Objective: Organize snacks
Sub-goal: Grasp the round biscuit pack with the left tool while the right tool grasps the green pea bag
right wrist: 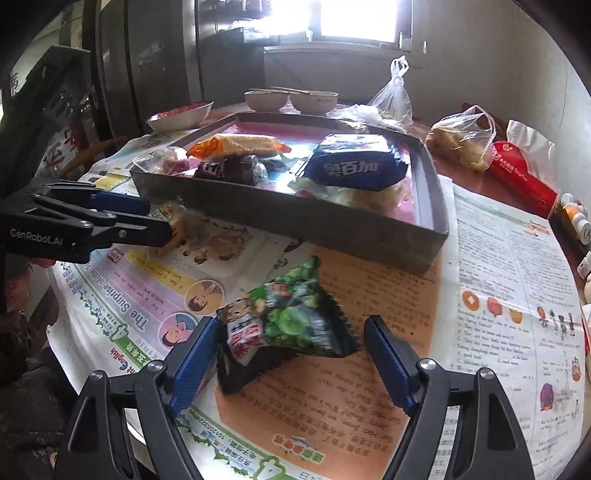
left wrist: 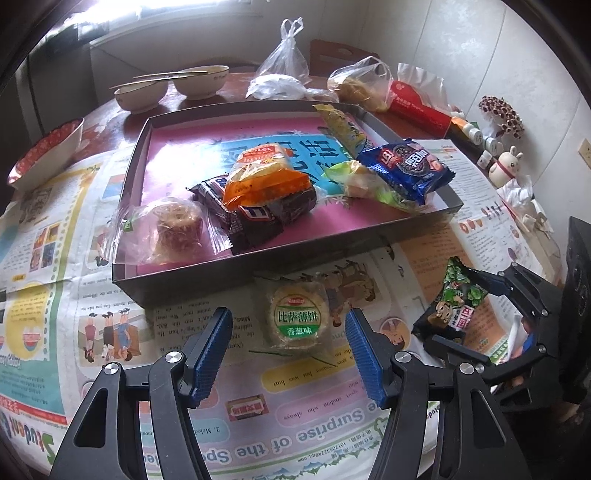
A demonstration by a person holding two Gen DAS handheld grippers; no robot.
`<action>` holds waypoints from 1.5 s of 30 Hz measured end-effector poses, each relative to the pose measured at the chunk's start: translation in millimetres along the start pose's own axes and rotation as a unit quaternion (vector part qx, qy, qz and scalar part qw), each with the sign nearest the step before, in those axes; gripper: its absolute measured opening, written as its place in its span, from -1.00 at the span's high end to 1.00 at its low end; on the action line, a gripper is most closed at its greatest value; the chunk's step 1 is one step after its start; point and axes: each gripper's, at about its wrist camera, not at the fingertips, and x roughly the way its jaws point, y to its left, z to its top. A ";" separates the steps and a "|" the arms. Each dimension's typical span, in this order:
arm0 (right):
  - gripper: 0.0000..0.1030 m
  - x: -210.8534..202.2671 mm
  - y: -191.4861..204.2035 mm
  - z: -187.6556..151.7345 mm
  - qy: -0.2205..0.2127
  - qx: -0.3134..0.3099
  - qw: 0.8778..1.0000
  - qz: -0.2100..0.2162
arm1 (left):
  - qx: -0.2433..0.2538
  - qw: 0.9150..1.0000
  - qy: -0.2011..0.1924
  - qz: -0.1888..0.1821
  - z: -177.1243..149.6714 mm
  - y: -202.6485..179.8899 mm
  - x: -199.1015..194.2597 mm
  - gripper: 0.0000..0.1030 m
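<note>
Left gripper (left wrist: 291, 354) fingers apart, round cracker pack (left wrist: 297, 319) between, snack tray (left wrist: 280, 254) beyond

- Bright window (right wrist: 354, 18) ahead of me, washing out in glare.
- Pale walls (left wrist: 480, 55).
- Wooden chair (left wrist: 332, 55) behind my counter (left wrist: 236, 83).

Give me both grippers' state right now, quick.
Left gripper: open, holding nothing; round cracker pack lies between its jaws.
Right gripper: open, not gripping; green-black snack packet between its jaws.
</note>
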 end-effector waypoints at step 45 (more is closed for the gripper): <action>0.21 -15.6 30.7 74.3 -0.083 0.013 0.995 0.061 | -0.056 0.994 -0.089 0.008 33.3 53.4 -45.1 0.33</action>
